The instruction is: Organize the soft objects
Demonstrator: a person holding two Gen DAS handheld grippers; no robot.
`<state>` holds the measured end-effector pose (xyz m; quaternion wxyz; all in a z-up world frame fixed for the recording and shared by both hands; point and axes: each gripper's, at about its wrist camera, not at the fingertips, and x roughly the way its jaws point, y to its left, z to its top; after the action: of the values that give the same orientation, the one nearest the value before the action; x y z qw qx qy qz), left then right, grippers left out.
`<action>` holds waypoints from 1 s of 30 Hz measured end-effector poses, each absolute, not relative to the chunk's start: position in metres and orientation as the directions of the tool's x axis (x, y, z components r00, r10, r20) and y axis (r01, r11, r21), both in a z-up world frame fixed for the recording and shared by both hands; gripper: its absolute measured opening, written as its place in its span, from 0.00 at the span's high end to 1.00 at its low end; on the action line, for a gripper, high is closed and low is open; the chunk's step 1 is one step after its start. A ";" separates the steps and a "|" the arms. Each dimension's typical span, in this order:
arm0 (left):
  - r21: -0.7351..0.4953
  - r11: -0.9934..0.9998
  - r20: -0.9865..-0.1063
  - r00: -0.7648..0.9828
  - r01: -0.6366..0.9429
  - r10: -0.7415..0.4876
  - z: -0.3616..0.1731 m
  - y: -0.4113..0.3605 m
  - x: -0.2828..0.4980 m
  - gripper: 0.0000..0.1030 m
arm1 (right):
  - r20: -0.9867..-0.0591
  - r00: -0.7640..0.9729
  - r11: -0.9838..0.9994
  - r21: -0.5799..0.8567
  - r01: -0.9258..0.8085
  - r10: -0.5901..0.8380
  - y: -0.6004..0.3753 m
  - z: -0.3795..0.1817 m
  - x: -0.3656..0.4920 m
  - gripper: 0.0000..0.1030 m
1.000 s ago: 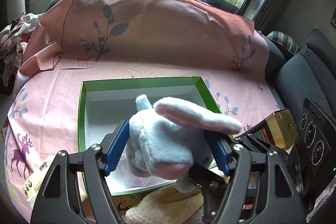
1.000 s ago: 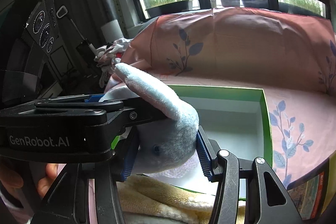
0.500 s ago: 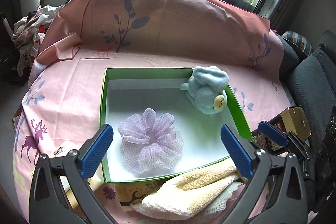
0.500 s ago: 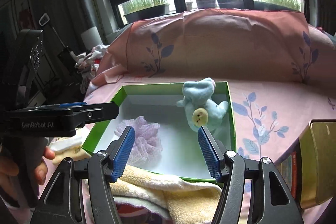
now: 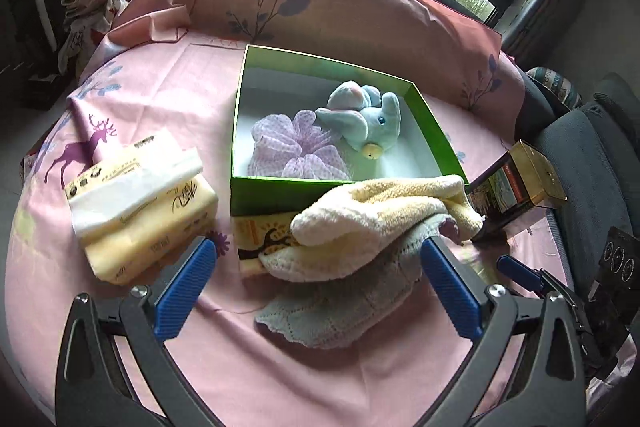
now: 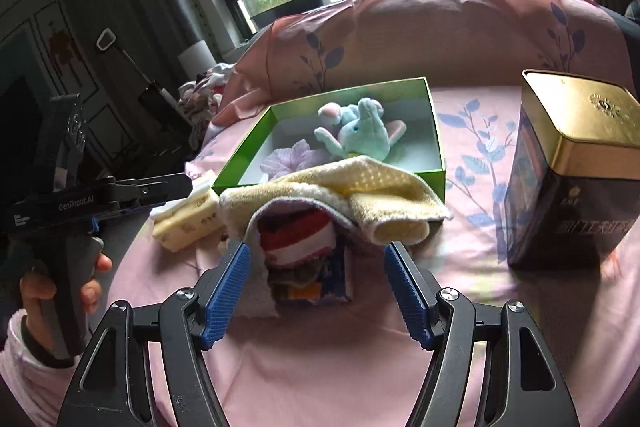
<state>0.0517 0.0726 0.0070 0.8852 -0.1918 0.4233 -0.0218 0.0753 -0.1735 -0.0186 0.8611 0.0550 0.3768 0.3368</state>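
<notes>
A pale blue plush elephant (image 5: pixel 368 125) (image 6: pixel 360 137) lies inside the green box (image 5: pixel 280 187) (image 6: pixel 438 147), leaning on a lilac mesh scrunchie (image 5: pixel 296 147) (image 6: pixel 288 157). In front of the box a yellow towel (image 5: pixel 384 211) (image 6: pixel 360 195) is draped over a grey knit cloth (image 5: pixel 340 303). Under it, the right wrist view shows a red-and-white striped piece (image 6: pixel 298 239) and a small carton (image 6: pixel 320 287). My left gripper (image 5: pixel 319 247) (image 6: pixel 132 191) is open wide, just short of the pile. My right gripper (image 6: pixel 318 251) is opening; the pile stands between its jaws, untouched by the pads.
A yellow tissue pack (image 5: pixel 140 203) (image 6: pixel 188 223) lies left of the pile. A gold-lidded dark tin (image 5: pixel 520 183) (image 6: pixel 576 167) stands to the right. A pink printed sheet covers the surface and a raised cushion behind the box. A hand (image 6: pixel 60 287) holds the left gripper's handle.
A second ago both grippers held the elephant over the box. It was let go and now lies in the box. Both grippers have drawn back to the towel pile and opened wider.
</notes>
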 end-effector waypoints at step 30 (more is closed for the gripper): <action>-0.516 0.841 -0.724 0.606 -0.161 -0.329 -0.037 0.085 0.004 0.01 | -0.651 0.487 0.764 0.232 -0.603 0.582 -0.099 -0.058 0.116 0.32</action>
<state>0.0036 0.0849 -0.0374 0.8522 -0.2774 0.4410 -0.0493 0.1165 -0.0991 -0.0579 0.8622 -0.0136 0.3719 0.3436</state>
